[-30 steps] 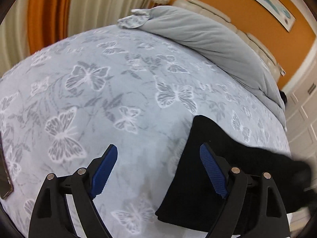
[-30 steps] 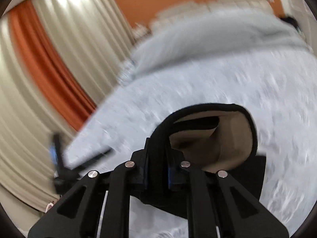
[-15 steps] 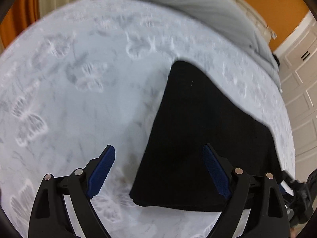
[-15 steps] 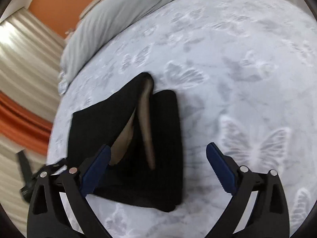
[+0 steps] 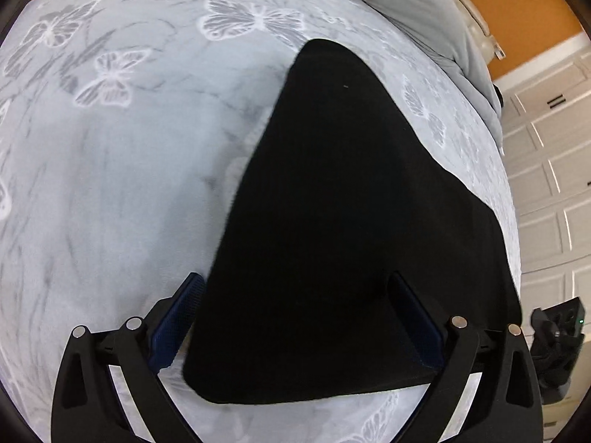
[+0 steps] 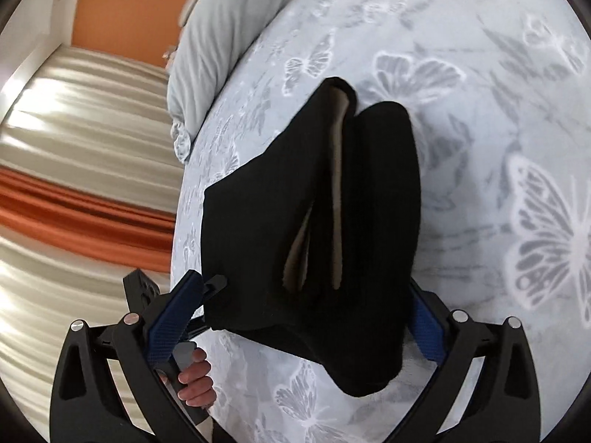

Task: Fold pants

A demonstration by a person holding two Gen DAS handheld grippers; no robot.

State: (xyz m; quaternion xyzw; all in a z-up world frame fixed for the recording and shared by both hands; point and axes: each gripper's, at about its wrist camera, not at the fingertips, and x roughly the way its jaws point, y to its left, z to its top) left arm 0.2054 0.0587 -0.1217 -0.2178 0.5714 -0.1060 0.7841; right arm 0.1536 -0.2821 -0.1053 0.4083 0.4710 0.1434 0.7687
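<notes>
Both grippers, left [image 5: 295, 336] and right [image 6: 306, 321], are spreading wide, pinching nothing, straddling the pants [image 5: 351, 221]; I'm worrying that top flap (gaping already) is springing open.

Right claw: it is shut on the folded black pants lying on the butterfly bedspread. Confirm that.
Not quite. The right claw has just been opening and now stands open in the right wrist view, with the folded black pants between its blue pads, not pinched. They do lie on the butterfly bedspread.

Folded pants [image 5: 351, 240] block the middle; bedspread [image 5: 110, 203] lies open leftward.
</notes>
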